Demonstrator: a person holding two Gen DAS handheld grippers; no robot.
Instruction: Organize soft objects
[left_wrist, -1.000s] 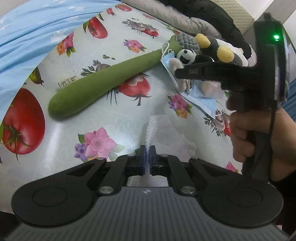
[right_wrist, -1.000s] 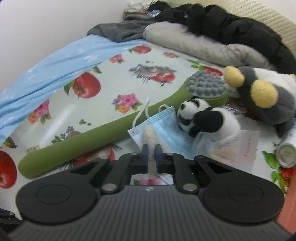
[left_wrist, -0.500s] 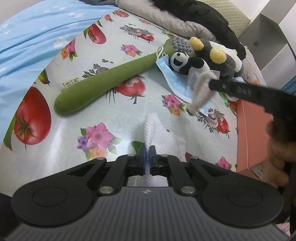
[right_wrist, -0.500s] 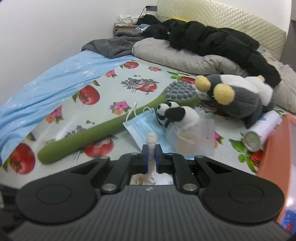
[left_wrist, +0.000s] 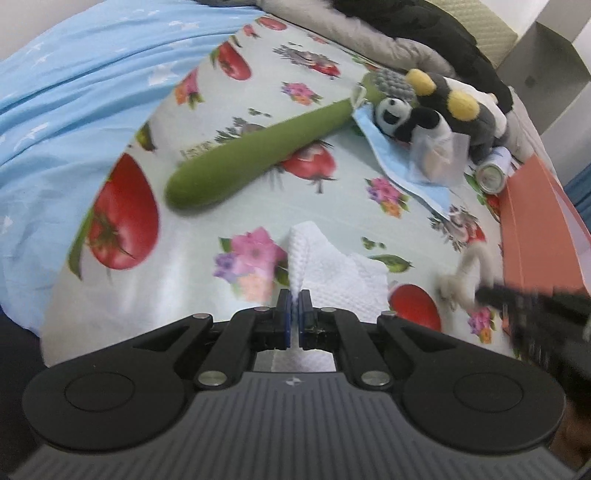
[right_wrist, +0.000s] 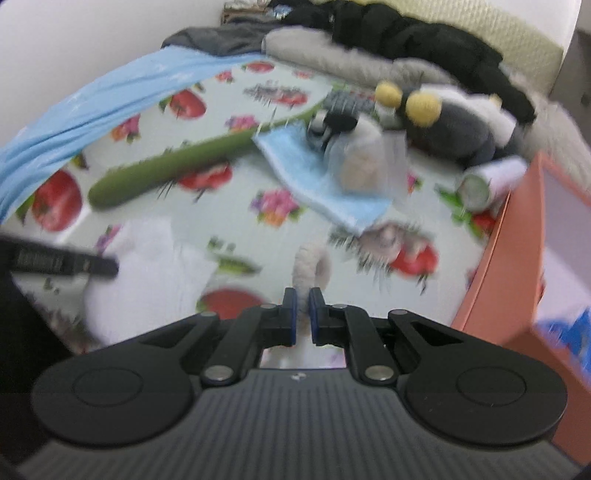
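1. The left gripper (left_wrist: 294, 301) is clenching a fold of the white textured cloth (left_wrist: 332, 273), which is spreading ahead of its tips over the tomato-print sheet (left_wrist: 207, 122)
2. Far ahead and left of it, a long green plush (left_wrist: 255, 155) is lying diagonally
3. Ahead to its right, a panda toy (left_wrist: 402, 118) is resting on a blue face mask (left_wrist: 388, 155)
4. The right gripper (right_wrist: 302, 301) is pinching a small fuzzy white piece (right_wrist: 310, 266), just left of an orange box (right_wrist: 491, 266)
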